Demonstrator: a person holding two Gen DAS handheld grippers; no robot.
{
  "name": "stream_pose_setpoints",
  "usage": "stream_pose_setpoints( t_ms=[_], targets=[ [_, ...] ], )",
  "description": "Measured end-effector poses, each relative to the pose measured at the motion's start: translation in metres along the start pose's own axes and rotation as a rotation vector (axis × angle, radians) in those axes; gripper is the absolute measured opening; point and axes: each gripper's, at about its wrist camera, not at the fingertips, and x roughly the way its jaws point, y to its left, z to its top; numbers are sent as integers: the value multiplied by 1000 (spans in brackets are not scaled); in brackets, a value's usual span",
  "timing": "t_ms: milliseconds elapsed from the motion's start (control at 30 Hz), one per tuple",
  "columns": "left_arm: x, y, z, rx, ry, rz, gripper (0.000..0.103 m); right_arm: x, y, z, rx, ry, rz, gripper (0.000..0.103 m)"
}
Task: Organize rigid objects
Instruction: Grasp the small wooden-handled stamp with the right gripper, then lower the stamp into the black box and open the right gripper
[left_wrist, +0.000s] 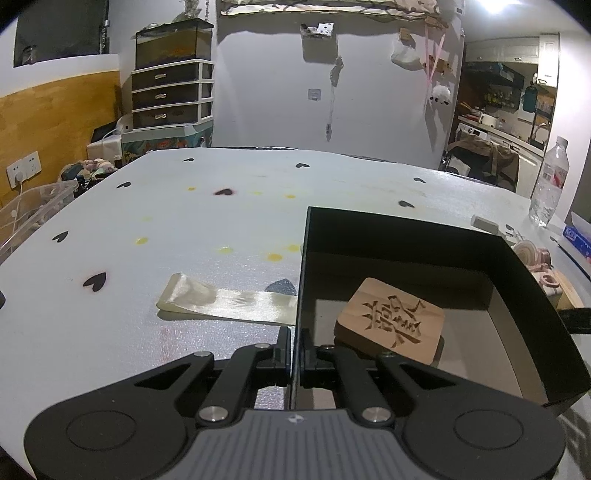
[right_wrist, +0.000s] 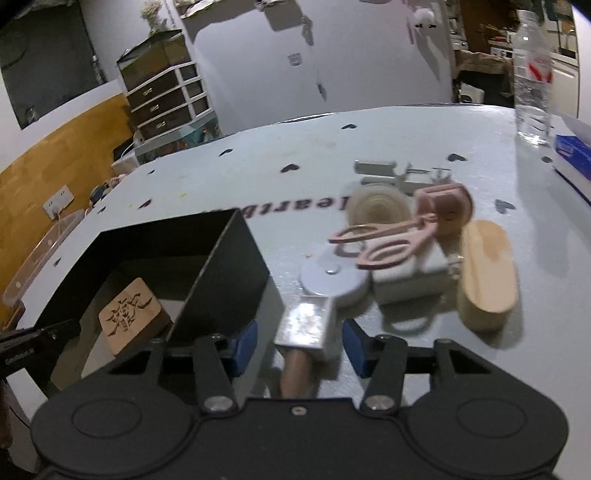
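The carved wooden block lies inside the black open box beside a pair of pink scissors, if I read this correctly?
Not quite: the carved wooden block lies alone in the black open box. The right wrist view shows the pink scissors outside it, on the table's clutter pile.

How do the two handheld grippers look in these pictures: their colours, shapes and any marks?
Both are black, with two round discs at the base corners and linkage bars joined by silver pivot screws. The left gripper has a grey ribbed centre plate with a small round mark, and plain black fingers. The right gripper has a darker centre plate and blue pads. No cables, sleeves or hands show.
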Motion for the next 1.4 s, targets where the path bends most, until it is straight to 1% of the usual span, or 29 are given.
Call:
stream_pose_setpoints(
  t_ms=[33,100,133,400,467,600,667,733,800,867,933,1033,1167,1333,1400],
  targets=[
    [0,0,1,2,1,-1,4,4,1,0,-2,6,-7,44],
    [1,1,2,5,3,-5,4,7,1,-1,-7,1,-26,38],
    [1,1,2,6,4,-7,4,8,1,-1,-17,1,-39,37],
    [3,4,3,12,2,-16,4,-1,1,0,-18,-3,-42,33],
    [3,4,4,15,1,-19,4,-14,2,8,-19,-38,-32,32],
    [3,5,3,19,-2,-25,3,-45,10,33,-41,-136,-2,32],
    [3,6,3,17,-3,-28,3,-54,18,45,-59,-172,33,32],
    [4,6,3,16,-3,-31,3,-57,29,53,-85,-186,83,32],
    [4,7,3,17,-3,-32,3,-51,43,59,-113,-168,135,32],
    [4,7,3,24,-3,-35,3,-39,60,61,-157,-126,176,32],
    [4,7,3,31,-1,-39,3,-26,74,61,-200,-80,191,32],
    [4,8,4,34,-1,-42,3,-2,89,62,-241,-16,172,32],
    [5,9,4,35,-2,-47,3,20,95,63,-225,42,152,32],
    [5,10,3,34,-4,-50,3,35,98,66,-190,61,138,33],
    [5,10,3,34,-4,-51,3,40,100,66,-182,64,124,37]
  ],
)
